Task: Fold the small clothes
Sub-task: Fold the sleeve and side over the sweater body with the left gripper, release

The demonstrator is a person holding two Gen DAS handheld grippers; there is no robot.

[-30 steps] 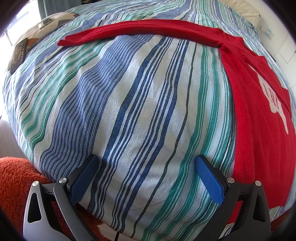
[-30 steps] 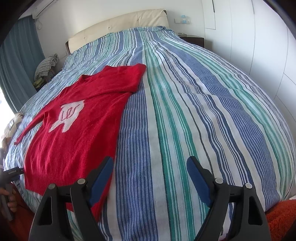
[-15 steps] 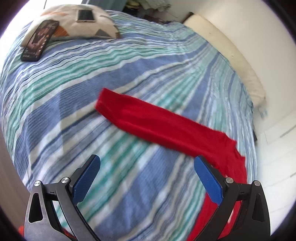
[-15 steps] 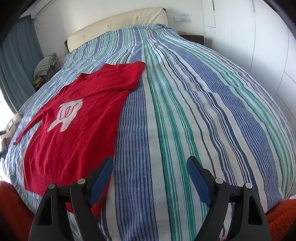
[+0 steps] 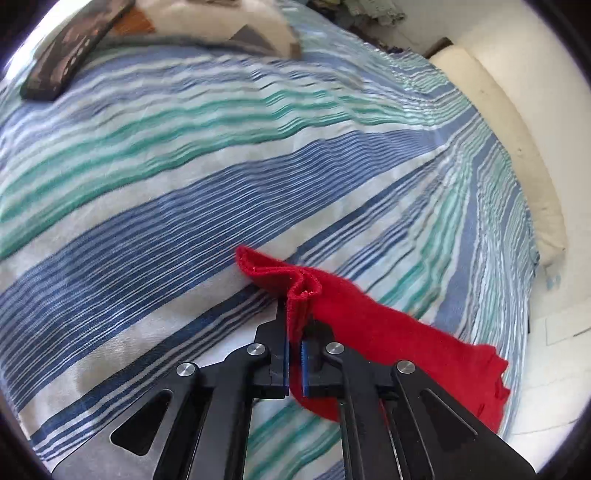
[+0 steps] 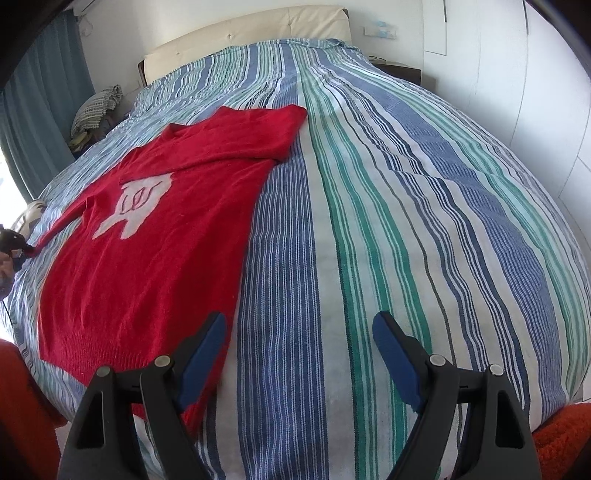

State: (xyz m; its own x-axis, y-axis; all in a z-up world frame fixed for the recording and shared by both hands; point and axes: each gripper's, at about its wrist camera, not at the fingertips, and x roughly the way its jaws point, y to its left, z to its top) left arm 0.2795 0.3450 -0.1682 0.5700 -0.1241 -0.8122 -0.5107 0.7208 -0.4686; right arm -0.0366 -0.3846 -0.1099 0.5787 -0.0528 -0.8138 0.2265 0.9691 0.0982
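Note:
A red sweater with a white emblem lies flat on the striped bedspread, its right sleeve folded across near the collar. My left gripper is shut on the cuff of the left sleeve, which bunches between the blue pads; it also shows at the left edge of the right wrist view. My right gripper is open and empty, low over the bed's near edge, just right of the sweater's hem.
A pillow with a dark phone on it lies at the bed's far side in the left wrist view. A cream headboard and white wall stand behind. Orange fabric shows at the bed's foot.
My left gripper moved from the bed's edge up to the sleeve end and closed on the cuff. The right gripper stayed nearly still and open.

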